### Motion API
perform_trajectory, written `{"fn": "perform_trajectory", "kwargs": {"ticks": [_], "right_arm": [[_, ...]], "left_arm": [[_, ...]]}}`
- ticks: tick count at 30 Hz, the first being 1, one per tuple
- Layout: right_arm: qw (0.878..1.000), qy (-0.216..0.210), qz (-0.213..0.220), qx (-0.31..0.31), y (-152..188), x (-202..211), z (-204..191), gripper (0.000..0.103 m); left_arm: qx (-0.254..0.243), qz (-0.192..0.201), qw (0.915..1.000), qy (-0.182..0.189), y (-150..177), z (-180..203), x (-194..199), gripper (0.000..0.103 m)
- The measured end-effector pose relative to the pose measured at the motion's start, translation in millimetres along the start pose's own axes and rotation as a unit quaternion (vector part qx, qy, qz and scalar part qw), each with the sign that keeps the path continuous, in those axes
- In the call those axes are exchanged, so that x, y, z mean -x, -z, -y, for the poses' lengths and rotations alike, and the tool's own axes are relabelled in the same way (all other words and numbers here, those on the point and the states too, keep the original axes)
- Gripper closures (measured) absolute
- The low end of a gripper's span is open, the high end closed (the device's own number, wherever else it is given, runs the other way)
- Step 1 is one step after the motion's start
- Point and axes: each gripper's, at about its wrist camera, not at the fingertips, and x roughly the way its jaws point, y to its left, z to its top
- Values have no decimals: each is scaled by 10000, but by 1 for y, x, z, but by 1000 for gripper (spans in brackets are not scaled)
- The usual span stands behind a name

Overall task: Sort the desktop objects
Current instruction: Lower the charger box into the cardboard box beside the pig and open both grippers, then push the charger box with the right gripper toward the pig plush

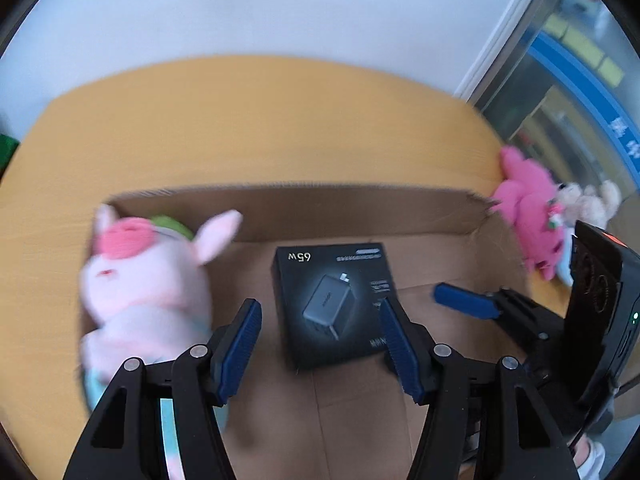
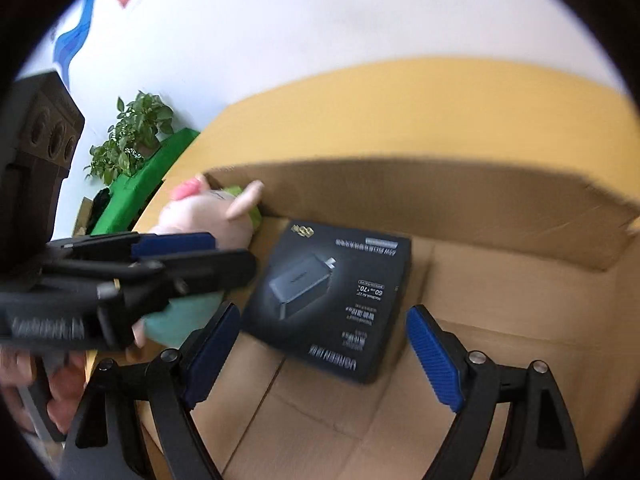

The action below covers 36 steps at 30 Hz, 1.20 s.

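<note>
A black 65W charger box (image 1: 334, 304) lies flat on the floor of an open cardboard box (image 1: 360, 212); it also shows in the right wrist view (image 2: 332, 300). A pale pink plush pig (image 1: 148, 288) lies at the carton's left side, also seen in the right wrist view (image 2: 208, 216). My left gripper (image 1: 320, 340) is open and empty, its fingers either side of the charger box's near edge, above it. My right gripper (image 2: 322, 352) is open and empty over the same box. The left gripper (image 2: 160, 256) shows at the left of the right wrist view.
The carton (image 2: 480, 200) sits on a yellow table (image 1: 240, 120). A bright pink plush (image 1: 528, 216) and a beige plush (image 1: 588, 200) lie at the carton's right. A potted plant (image 2: 132, 136) on a green surface stands at the left.
</note>
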Motion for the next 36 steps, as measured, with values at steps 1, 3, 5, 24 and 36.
{"fn": "perform_trajectory", "kwargs": {"ticks": [1,3,5,24,36], "right_arm": [[9999,57,114,103,-10,6,2,16],[9988,189,354,297,-4,31,-10,15],[9958,492,642,431,6,64,-20,10],[9924,752,-970,31,-14,-69,-38,21],[9945,733,-564,-495,-37,-97,-28,27]], "left_arm": [[-35,196,9998,30,6,0,18,42],[-160,649,9977,64,27,0,61,29],[-317,1004,9944,3,50,1,96,22],[-160,110,9998,42,196,-42,74,14],[-192,-52,9994,297,208,-37,56,14]]}}
